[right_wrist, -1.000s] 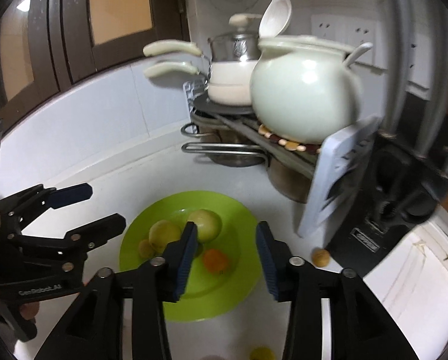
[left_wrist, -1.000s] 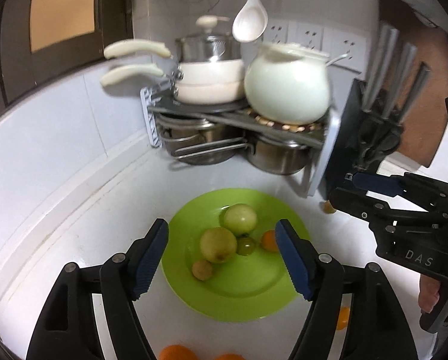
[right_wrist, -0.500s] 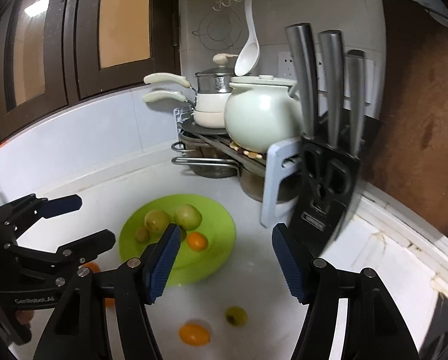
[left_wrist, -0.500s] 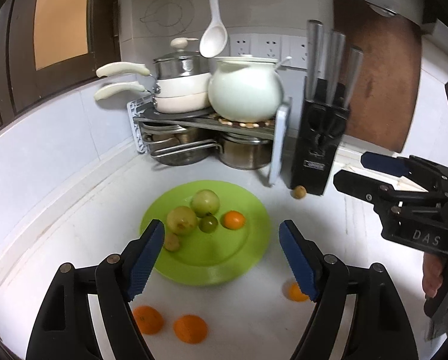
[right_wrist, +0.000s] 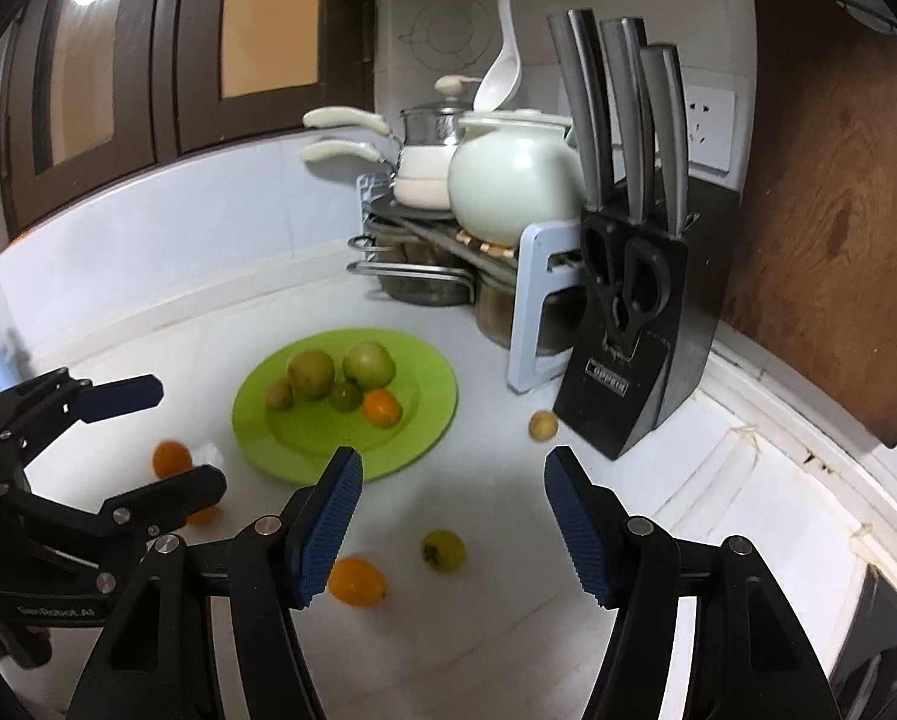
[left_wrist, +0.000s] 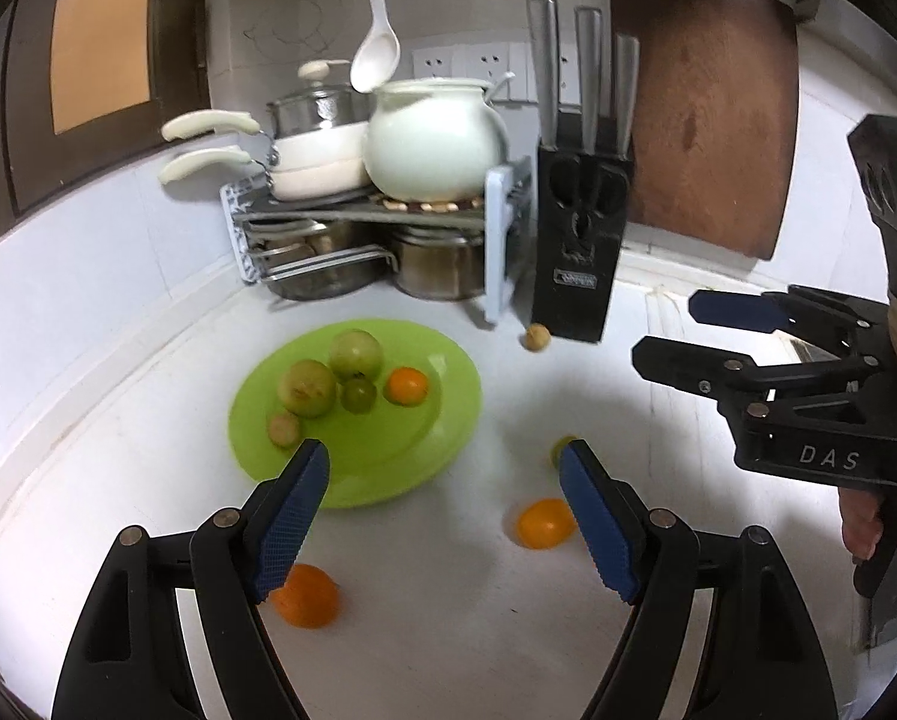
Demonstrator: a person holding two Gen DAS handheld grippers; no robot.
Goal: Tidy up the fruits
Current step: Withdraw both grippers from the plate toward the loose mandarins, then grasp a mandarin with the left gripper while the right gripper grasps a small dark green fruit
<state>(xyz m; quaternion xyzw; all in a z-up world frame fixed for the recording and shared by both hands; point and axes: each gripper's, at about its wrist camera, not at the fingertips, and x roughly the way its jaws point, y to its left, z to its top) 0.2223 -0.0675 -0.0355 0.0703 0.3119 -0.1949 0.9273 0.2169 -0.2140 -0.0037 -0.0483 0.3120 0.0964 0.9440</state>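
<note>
A green plate (left_wrist: 388,468) on the white counter holds two large green fruits (left_wrist: 356,354), a small green one, a small brownish one and an orange (left_wrist: 407,386). Loose on the counter lie an orange (left_wrist: 305,595), a yellow-orange fruit (left_wrist: 545,523), a small green fruit (right_wrist: 443,550) and a small brown fruit (left_wrist: 536,337) by the knife block. My left gripper (left_wrist: 445,492) hovers open over the plate's near rim, with nothing between its fingers. My right gripper (right_wrist: 453,498) is open and empty above the counter right of the plate (right_wrist: 328,450). Two more oranges (right_wrist: 171,459) lie by the left gripper (right_wrist: 187,435).
A pot rack (left_wrist: 364,210) with pans and a white pot stands in the back corner. A black knife block (left_wrist: 577,240) stands right of it, and a wooden cutting board (left_wrist: 712,120) leans on the wall. A hand (left_wrist: 862,516) holds the right gripper (left_wrist: 669,330).
Both grippers have pulled back from the plate, bringing the loose fruits on the counter into view. The right gripper's jaws have widened, and an orange is left on the plate.
</note>
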